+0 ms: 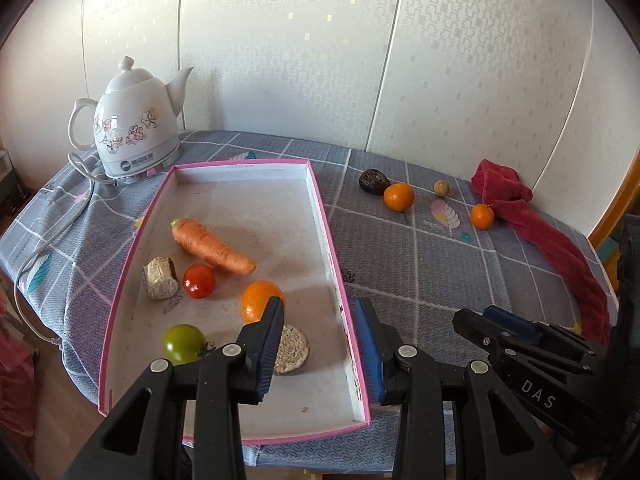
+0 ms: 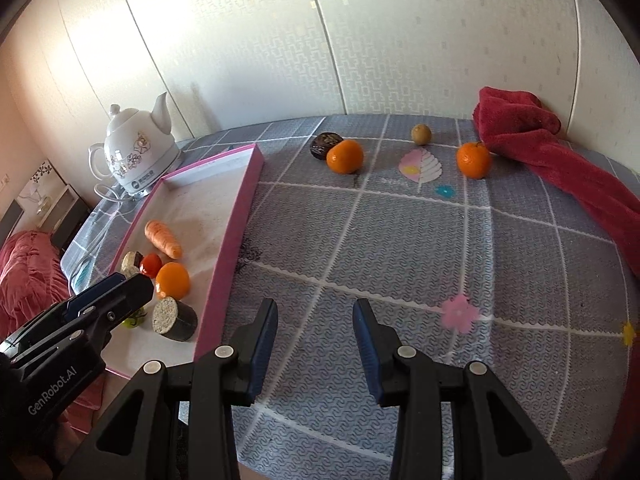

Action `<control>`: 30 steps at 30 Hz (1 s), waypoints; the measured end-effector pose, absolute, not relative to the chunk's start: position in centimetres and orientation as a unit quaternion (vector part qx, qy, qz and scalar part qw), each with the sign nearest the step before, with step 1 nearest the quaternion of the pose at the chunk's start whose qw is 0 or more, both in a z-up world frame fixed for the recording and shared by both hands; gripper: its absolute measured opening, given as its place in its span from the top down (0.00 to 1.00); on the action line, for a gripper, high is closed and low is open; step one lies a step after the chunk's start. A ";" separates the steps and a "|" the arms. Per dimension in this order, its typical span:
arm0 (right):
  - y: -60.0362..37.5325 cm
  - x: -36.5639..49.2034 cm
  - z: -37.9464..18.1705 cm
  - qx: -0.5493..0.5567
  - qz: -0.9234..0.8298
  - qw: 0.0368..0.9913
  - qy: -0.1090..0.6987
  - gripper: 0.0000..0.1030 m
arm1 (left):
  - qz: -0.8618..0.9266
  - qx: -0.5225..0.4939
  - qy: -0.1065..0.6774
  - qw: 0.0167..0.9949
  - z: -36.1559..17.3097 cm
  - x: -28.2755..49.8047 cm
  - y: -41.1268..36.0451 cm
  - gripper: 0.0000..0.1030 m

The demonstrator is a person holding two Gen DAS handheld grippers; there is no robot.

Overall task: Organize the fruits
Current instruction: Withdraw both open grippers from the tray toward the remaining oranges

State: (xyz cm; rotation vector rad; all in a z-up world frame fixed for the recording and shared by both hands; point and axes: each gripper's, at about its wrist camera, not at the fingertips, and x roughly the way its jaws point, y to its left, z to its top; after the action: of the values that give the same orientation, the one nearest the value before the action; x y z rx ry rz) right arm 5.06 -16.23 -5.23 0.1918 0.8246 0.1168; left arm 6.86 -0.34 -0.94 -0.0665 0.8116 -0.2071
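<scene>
A pink-rimmed white tray (image 1: pixel 320 196) holds a carrot (image 1: pixel 212 246), a red tomato (image 1: pixel 199 281), an orange (image 1: pixel 260 300), a green tomato (image 1: pixel 184 342) and two cut cylindrical pieces (image 1: pixel 160 278). My left gripper (image 1: pixel 320 312) hangs open and empty over the tray's right rim, near the orange. On the cloth to the right lie two tangerines (image 2: pixel 345 156) (image 2: pixel 474 160), a dark fruit (image 2: pixel 324 144) and a small tan fruit (image 2: pixel 421 134). My right gripper (image 2: pixel 316 312) is open over bare cloth, well short of them, with nothing between its fingers.
A white flowered kettle (image 1: pixel 132 128) with its cord stands behind the tray at the back left. A red towel (image 2: pixel 560 160) trails along the table's right side. The wall closes off the back. The grey checked tablecloth (image 2: pixel 400 260) lies between the tray and the towel.
</scene>
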 end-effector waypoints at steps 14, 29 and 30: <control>-18.8 5.7 -6.1 0.107 0.024 0.906 0.408 0.62 | -0.122 -0.028 0.413 0.902 -1.5 9.3 -3.7 0.64; -22.1 8.2 -6.6 0.125 -0.013 0.902 0.413 0.62 | -0.141 -0.024 0.431 0.891 -2.5 13.3 -7.5 0.64; -22.3 8.3 -6.6 0.126 -0.015 0.902 0.413 0.62 | -0.141 -0.024 0.433 0.890 -2.7 13.6 -7.7 0.64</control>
State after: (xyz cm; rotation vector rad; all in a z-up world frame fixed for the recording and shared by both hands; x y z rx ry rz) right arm 8.31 -22.26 -6.64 0.2600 0.8546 -0.0317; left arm 13.56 -7.73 -2.73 -0.0496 0.8995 -0.2934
